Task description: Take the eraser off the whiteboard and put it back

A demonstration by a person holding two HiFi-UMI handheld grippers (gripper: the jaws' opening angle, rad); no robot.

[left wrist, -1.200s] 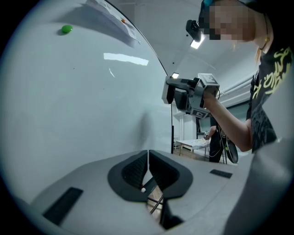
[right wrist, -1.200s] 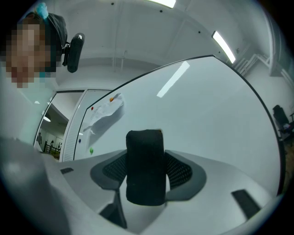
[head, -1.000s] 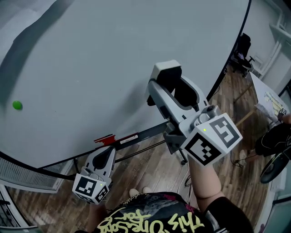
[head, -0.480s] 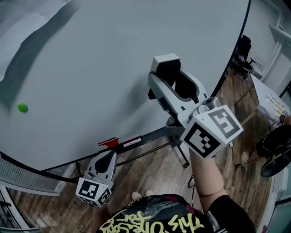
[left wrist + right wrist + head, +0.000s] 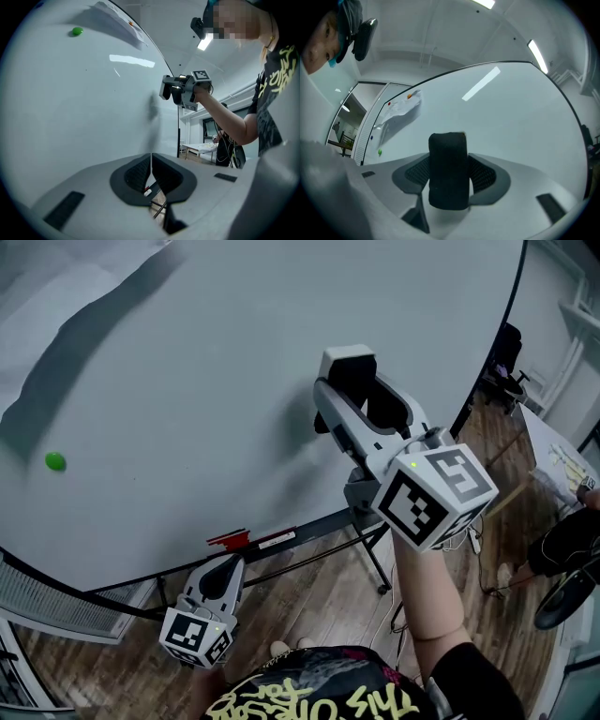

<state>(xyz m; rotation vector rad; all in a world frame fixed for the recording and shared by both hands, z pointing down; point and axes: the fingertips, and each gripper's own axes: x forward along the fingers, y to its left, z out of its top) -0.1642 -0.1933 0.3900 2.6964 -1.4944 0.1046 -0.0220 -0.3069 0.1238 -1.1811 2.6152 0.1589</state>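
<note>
Fingers (image 5: pixel 488 174) of the right gripper (image 5: pixel 364 401) are spread wide and pinched on a black felt block eraser with a white back (image 5: pixel 448 164), held just off the large white whiteboard (image 5: pixel 206 381). Left gripper (image 5: pixel 151 161) fingers (image 5: pixel 136 176) are pressed together, empty, below the board's lower edge.

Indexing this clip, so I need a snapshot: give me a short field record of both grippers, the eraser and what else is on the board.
Surface: whiteboard, upright
Right gripper: held up toward the board, jaws shut on the eraser
Eraser: black felt side faces the gripper camera; contact with the board unclear
Left gripper: low, near the board's bottom edge, jaws shut, empty
On board: green magnet at left, paper sheet at the upper left
Bottom ledge: red item, possibly a marker
</note>
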